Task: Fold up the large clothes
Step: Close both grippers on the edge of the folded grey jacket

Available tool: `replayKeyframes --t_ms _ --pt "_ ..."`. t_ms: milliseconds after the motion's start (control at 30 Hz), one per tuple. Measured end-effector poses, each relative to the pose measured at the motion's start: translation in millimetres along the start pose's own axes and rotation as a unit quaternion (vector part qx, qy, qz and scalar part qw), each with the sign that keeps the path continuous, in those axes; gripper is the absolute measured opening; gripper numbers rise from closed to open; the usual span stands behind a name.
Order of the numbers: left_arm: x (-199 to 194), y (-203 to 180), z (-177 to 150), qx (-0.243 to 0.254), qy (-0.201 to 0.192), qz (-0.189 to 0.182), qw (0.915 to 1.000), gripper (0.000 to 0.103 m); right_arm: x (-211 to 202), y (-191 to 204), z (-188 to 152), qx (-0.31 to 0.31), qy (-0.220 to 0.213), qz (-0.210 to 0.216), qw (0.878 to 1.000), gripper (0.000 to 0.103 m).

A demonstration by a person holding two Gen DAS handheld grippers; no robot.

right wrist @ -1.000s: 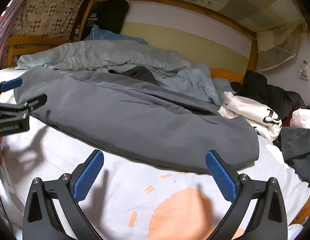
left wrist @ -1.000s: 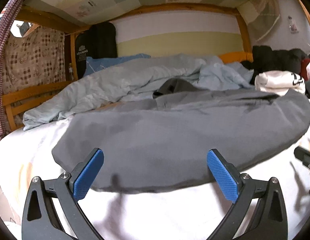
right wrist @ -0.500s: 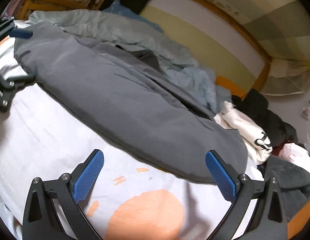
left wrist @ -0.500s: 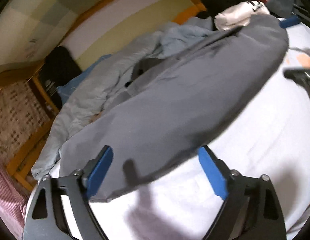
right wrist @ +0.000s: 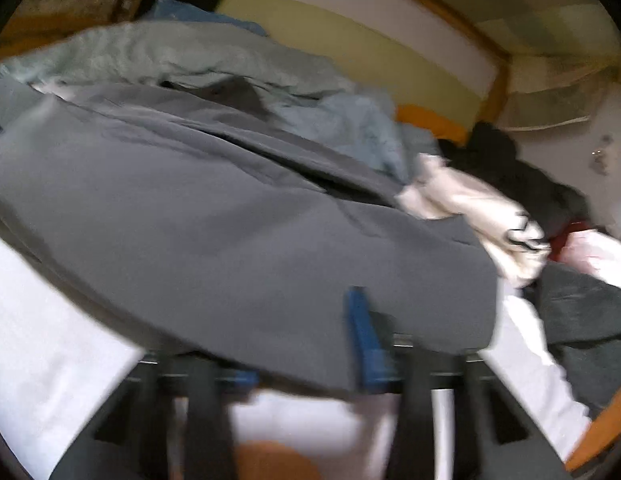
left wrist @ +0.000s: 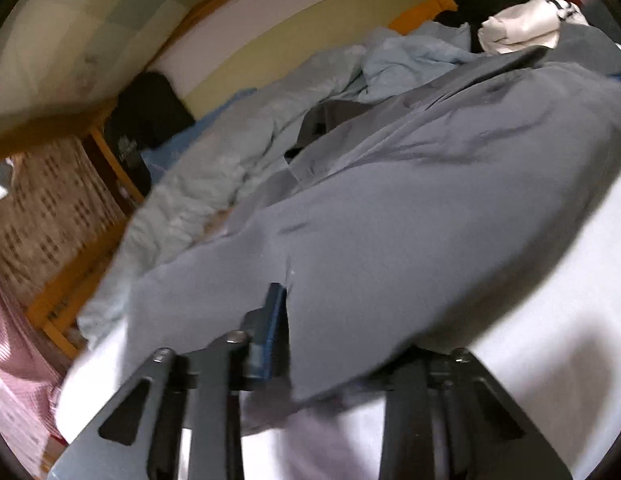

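The grey garment (left wrist: pixel 430 208) lies spread on my bed sheet (left wrist: pixel 550 320). My left gripper (left wrist: pixel 288 320) is closing on its near hem. My right gripper (right wrist: pixel 350 340) is closing on the hem too.

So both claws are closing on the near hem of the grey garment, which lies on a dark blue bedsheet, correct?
Not quite. The bedsheet is white, not dark blue; the right wrist view also shows an orange print on it. The rest holds: the left claw and right claw are closing with the near hem of the grey garment between their jaws.
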State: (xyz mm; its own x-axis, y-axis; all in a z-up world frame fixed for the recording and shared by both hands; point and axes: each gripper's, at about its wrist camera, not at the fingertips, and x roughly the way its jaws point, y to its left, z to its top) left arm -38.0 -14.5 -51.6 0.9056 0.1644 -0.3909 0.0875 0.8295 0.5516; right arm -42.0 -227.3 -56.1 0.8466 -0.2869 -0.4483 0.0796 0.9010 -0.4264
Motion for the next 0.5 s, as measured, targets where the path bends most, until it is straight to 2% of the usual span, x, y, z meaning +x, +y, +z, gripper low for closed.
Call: replayKeyframes --t_ms 33,133,333,433,500 --pt "-5.9 2.3 -0.8 0.002 -0.001 -0.001 1.0 0.02 -6.3 -4.3 -1.2 0.015 -0.006 0.005 1.0 0.016" --pt "-30.2 15.3 -3.7 -0.003 -0.004 -0.02 0.9998 0.013 -27.4 -20.8 -3.7 0.041 -0.004 0.046 0.998 0.008" --pt "-58.8 32.5 -9.6 -0.037 0.004 -0.034 0.9987 0.008 -71.5 -24.4 -12.1 0.026 -0.018 0.064 0.997 0.005" --pt "-53.9 33.5 -8.3 -0.028 -0.012 -0.028 0.9992 0.011 -81.8 -27.5 -14.5 0.037 -0.023 0.067 0.997 0.005" --pt "-48.5 34.0 -3.3 -0.022 -0.008 -0.025 0.9994 0.014 -77.3 -26.4 -11.9 0.039 -0.026 0.062 0.997 0.005"
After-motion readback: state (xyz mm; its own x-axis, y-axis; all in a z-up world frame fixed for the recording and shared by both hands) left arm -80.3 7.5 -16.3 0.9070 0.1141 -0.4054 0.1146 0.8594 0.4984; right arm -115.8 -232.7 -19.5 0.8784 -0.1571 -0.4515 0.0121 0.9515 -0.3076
